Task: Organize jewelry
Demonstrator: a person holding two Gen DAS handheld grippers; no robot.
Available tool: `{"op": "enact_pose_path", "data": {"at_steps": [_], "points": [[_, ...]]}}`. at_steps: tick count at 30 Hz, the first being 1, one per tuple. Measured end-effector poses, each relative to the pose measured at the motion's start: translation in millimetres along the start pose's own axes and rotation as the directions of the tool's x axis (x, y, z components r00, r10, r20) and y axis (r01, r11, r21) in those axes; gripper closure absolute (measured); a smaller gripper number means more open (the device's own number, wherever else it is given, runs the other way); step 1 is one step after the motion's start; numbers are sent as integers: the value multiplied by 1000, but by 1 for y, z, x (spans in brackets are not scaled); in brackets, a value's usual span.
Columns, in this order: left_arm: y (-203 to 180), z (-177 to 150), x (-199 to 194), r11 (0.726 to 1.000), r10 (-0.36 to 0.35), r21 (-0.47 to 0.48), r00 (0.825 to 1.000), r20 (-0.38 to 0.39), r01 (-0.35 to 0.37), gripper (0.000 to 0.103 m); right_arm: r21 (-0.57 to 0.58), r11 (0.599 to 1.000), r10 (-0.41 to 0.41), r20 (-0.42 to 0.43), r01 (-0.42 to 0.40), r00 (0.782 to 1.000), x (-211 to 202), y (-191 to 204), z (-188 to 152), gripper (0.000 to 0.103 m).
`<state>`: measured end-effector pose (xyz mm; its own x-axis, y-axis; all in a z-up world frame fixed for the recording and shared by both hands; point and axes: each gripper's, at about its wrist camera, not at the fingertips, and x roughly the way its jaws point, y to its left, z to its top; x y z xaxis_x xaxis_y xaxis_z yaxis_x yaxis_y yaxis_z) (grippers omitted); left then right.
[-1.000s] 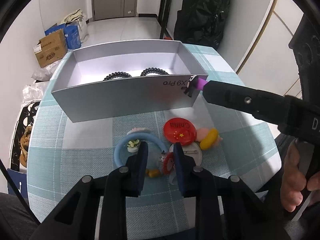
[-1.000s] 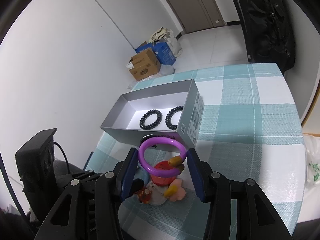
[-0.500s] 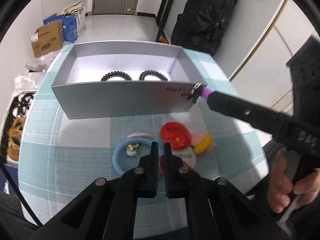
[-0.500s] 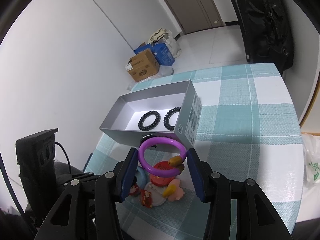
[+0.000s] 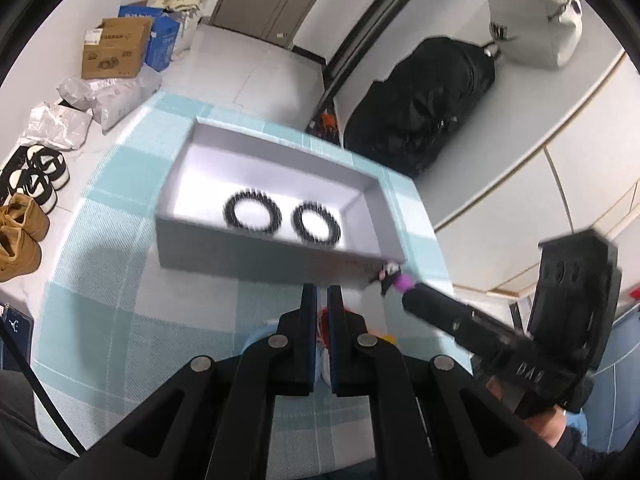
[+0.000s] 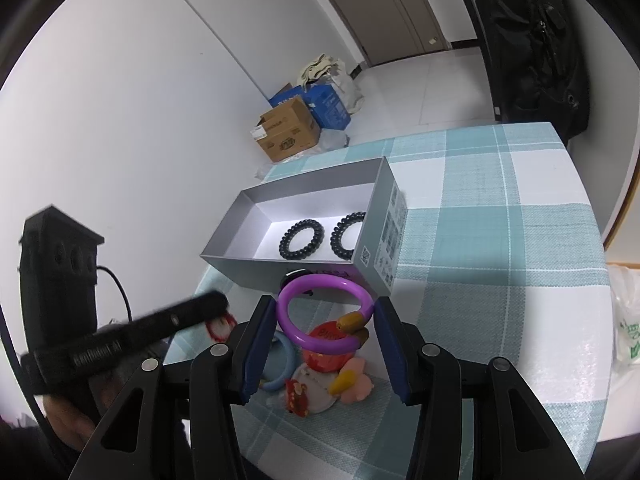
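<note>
A grey box (image 5: pixel 276 258) stands on the checked tablecloth with two black spiral hair ties (image 5: pixel 251 216) inside. My left gripper (image 5: pixel 322 294) hovers just before the box's near wall, shut on a small red-and-white trinket (image 6: pixel 218 326); only a sliver of red shows between its pads. My right gripper (image 6: pixel 325 320) is shut on a purple bracelet (image 6: pixel 296 328) with brown beads, held above a pile of trinkets. That pile has a blue ring (image 6: pixel 282 364), a red badge (image 6: pixel 322 354) and a pink and yellow toy (image 6: pixel 354 380). The box (image 6: pixel 248 270) lies just beyond it.
The round table's edge (image 6: pixel 592 360) curves close on the right. On the floor to the left are cardboard boxes (image 5: pixel 112 54), plastic bags and shoes (image 5: pixel 24 216). A black backpack (image 5: pixel 424 112) leans by the wall behind the table.
My left gripper shut on the red trinket in the pile, then rose and rolled toward the box with it. The right gripper and purple bracelet stayed still.
</note>
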<state>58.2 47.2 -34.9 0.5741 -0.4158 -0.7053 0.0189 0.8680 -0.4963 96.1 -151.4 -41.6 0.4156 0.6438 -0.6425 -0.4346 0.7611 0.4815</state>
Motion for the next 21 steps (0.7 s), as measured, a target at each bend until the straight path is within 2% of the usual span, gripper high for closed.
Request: {"op": "enact_pose_path", "data": {"at_steps": [10,17,21], "points": [[-4,29,-6,999,-36,-2,999,41,36,102,-40,999,35,58,-33,998,-10,19,26,54],[0,58,-1,999,-50,8,997,55,49,102,-46,999,26,42,-24,999,7,20,50,54],[4,69,11,999,-32,23,999,43,31,102,-46,999,23,31,-22,999,16,17,60,54]]}}
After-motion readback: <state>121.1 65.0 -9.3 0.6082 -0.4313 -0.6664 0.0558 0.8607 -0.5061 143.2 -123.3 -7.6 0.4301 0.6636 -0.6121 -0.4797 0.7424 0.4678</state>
